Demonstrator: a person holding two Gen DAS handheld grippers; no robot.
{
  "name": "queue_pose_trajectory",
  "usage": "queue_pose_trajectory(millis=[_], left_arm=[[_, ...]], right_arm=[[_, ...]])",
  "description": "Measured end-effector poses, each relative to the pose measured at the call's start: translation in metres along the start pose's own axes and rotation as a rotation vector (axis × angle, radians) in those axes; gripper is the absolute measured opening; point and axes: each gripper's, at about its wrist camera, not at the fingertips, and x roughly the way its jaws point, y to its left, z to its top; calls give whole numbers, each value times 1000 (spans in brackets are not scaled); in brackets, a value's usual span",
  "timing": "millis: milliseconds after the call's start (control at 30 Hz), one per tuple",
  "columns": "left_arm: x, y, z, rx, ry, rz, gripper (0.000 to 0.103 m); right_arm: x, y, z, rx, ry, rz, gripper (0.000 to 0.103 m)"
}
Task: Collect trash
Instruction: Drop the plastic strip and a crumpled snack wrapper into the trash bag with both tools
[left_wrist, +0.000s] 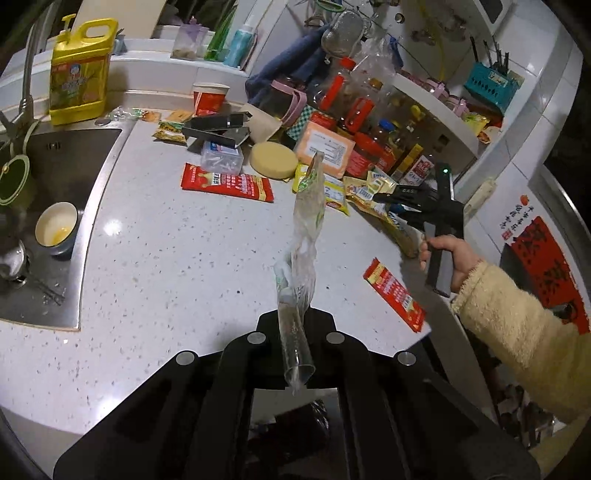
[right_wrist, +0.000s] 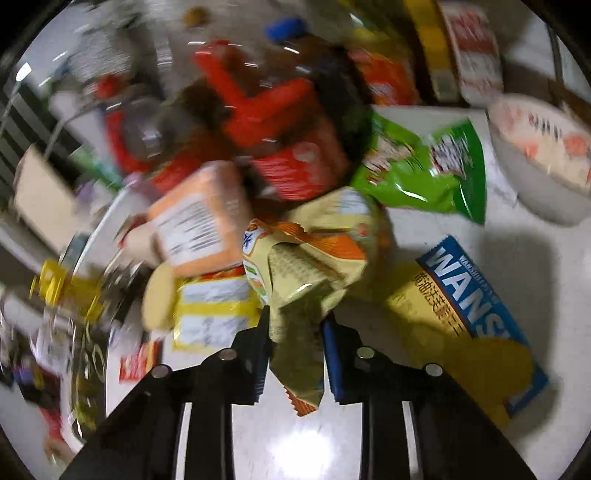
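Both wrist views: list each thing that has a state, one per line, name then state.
left tool: shut on the clear wrapper
right tool: shut on the crumpled yellow packet
red sachet: flat at the counter edge
cup in sink: upright, yellow residue inside
green snack bag: lying on the counter

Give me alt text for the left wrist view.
The left tool is shut on a clear plastic wrapper held above a white speckled counter. Red packets, snack wrappers and bottles litter the counter; a sink sits left, and the right tool reaches into the pile.
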Motion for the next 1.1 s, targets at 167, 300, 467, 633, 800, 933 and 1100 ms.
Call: queue_pose_trajectory(millis=[167,300,467,633,800,933,1100], left_arm=[[-19,1,-11,31,25,-25,2],[-41,-4,-35,105,99,-60,2],[-50,-2,-84,135,262,-87,2],[-15,12,-150,116,440,-68,2],[58,23,-221,177,596,1,4],[118,42,-264,190,692,85,41],[157,51,-281,217,777,180,62]], right_arm=[[-65,28,-36,-90,-34,135,25],[-120,62,-90,-226,13,244,25],[-154,81,-184,-340,200,263,25],[-130,62,-262,-306,386,185,25],[-55,21,-331,-261,508,68,25],[6,-8,-373,-307,581,-87,53],[29,-4,-391,-440,616,-223,72]])
